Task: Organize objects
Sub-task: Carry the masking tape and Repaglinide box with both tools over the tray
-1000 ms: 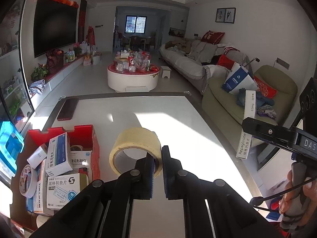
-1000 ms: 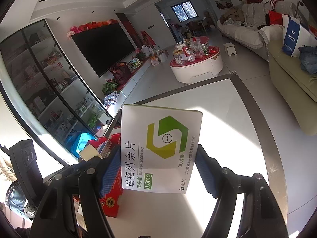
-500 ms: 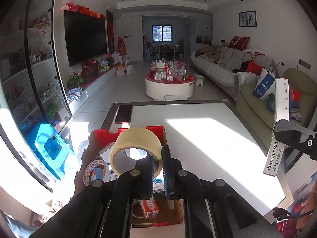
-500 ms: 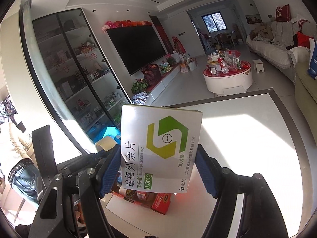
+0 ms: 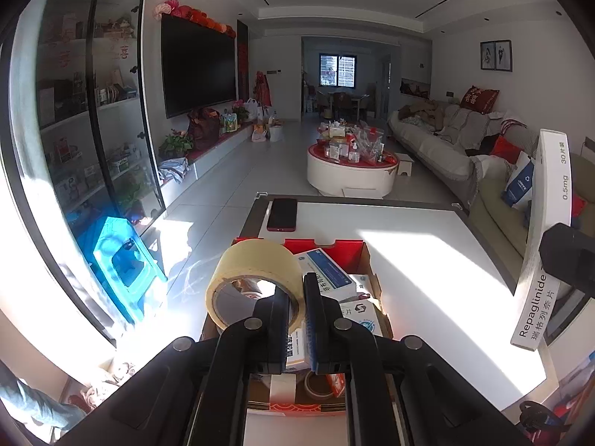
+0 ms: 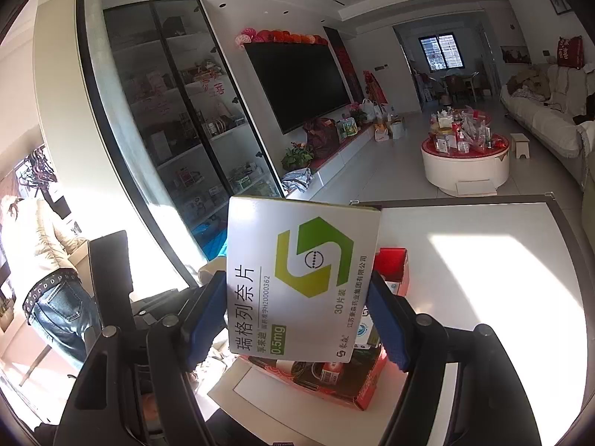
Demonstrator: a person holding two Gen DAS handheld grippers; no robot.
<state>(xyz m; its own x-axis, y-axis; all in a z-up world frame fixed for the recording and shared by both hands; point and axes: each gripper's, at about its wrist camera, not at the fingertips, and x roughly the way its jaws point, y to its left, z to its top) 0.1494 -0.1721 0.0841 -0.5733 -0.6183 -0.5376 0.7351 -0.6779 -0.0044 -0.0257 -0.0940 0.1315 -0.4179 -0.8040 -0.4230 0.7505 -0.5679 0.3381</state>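
Left jaws: the left gripper (image 5: pixel 296 310) is closed down on the wall of a tape roll (image 5: pixel 253 278), one finger inside the ring and one outside.
Tape roll: beige, held on edge above the near left part of the red carton (image 5: pixel 349 256), clear of its contents.
Right jaws: the right gripper (image 6: pixel 299 319) stands wide, its blue pads (image 6: pixel 386 329) pressed on the two side edges of a medicine box (image 6: pixel 301 278).
Medicine box: white with a green hexagon mark, held upright with its printed face to the camera; in the left wrist view its narrow side (image 5: pixel 544 238) shows at the right, raised above the desk.
Red carton: open-topped, on the left part of the desk (image 5: pixel 427 260), holding white and blue medicine packs (image 5: pixel 329 271) and small tape rolls (image 5: pixel 318 383).
Desk: white top with a dark border, partly in sunlight.
Phone (image 5: pixel 282 214): dark, lying flat at the far left corner of the desk, beyond the carton.
Person: a figure in a pale jacket (image 6: pixel 41 238) and jeans stands at the far left of the right wrist view.
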